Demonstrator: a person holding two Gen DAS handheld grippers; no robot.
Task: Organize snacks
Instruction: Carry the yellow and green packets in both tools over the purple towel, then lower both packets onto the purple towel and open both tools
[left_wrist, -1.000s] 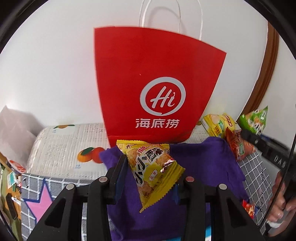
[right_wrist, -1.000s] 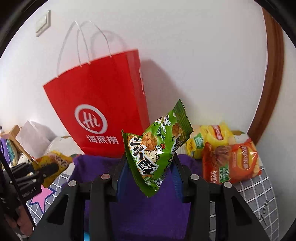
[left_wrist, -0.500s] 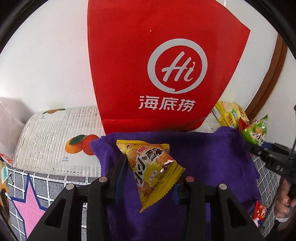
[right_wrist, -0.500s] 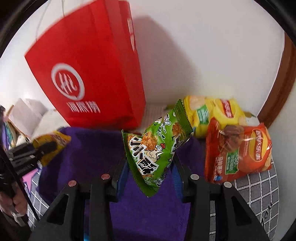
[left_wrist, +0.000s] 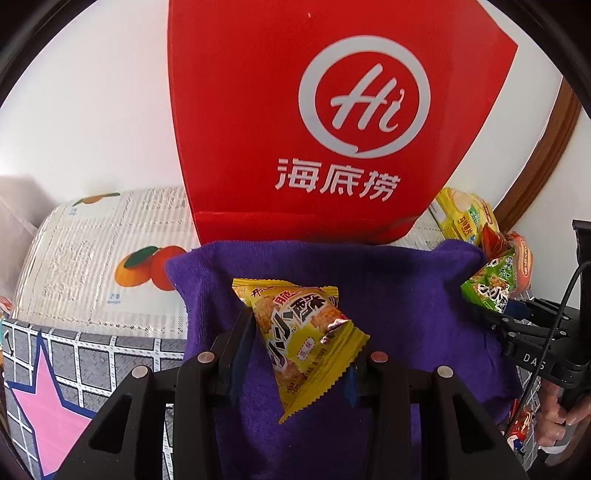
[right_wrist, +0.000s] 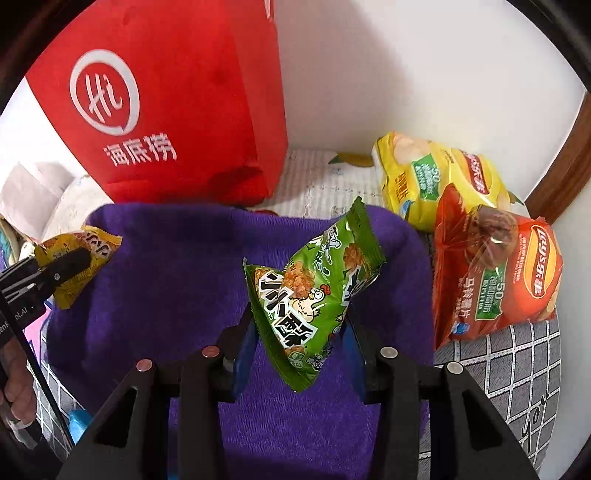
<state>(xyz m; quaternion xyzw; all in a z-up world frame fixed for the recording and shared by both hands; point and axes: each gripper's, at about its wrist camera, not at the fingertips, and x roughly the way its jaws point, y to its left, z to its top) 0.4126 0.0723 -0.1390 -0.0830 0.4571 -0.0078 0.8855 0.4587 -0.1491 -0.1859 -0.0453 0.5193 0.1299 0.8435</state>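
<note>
A glossy red paper bag (left_wrist: 295, 129) carries a white ring logo and white characters. Below it lies a plain deep-purple fuzzy cloth (right_wrist: 177, 280). One small crinkly yellow snack packet (left_wrist: 303, 332) shows bold black-and-white lettering; a green snack packet (right_wrist: 314, 295) bears a cartoon chicken. A yellow chip bag (right_wrist: 436, 177) and an orange-red chip bag (right_wrist: 495, 273) sit on grey white-gridded matting (right_wrist: 517, 354), with what looks like a pink star (left_wrist: 48, 402).

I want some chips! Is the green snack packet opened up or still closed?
Closed, as far as shows. The green snack packet looks puffy, its visible zigzag edges untorn, pinched in the right gripper.
</note>
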